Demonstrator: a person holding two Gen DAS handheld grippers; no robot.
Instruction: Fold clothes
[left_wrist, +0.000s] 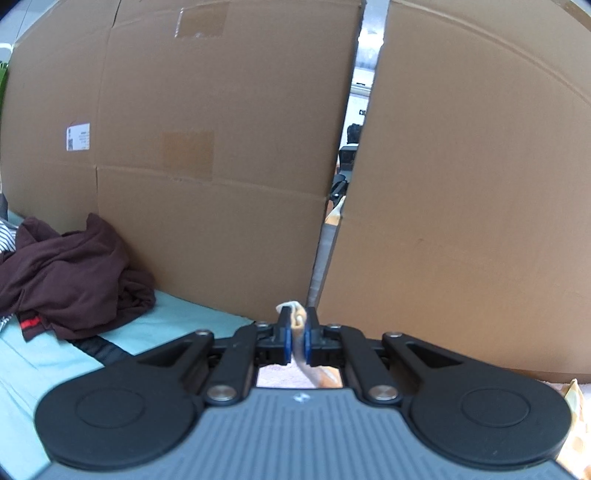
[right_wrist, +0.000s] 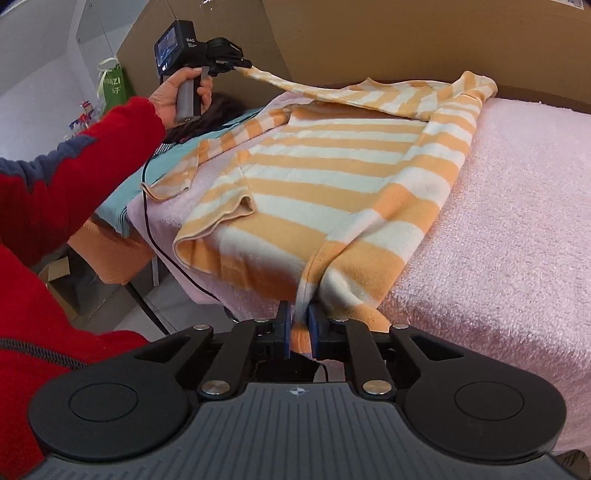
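We judge the striped top (right_wrist: 325, 173) to be light, soft and limp: it drapes and sags wherever it is not held, so it handles best when we take it by edges and corners, hem, cuff or shoulder, and keep it taut between two grips. The fleecy nap looks grippy, not slippery, and nothing about it seems fragile.

Our left gripper (left_wrist: 296, 334) is clamped on a thin bit of the orange-and-cream cloth, which pokes out just ahead of its blue pads (left_wrist: 286, 341). Seen from the right wrist, this gripper sits far ahead and to the left, held up in our left hand (right_wrist: 181, 94), with a sleeve of the top stretched from it down to the garment's body.

Our right gripper (right_wrist: 300, 326) has a gathered fold of the near edge between its fingers. The jaws stand slightly apart and whether the pads press on the cloth we cannot tell.

The top has broad orange and cream bands. It lies spread directly ahead of the right gripper on a pink fuzzy cover (right_wrist: 517, 221), its body mostly flat, a second sleeve folded in on the left side. To the left of the left gripper a dark maroon garment (left_wrist: 74, 273) lies crumpled against a cardboard wall (left_wrist: 221, 147).
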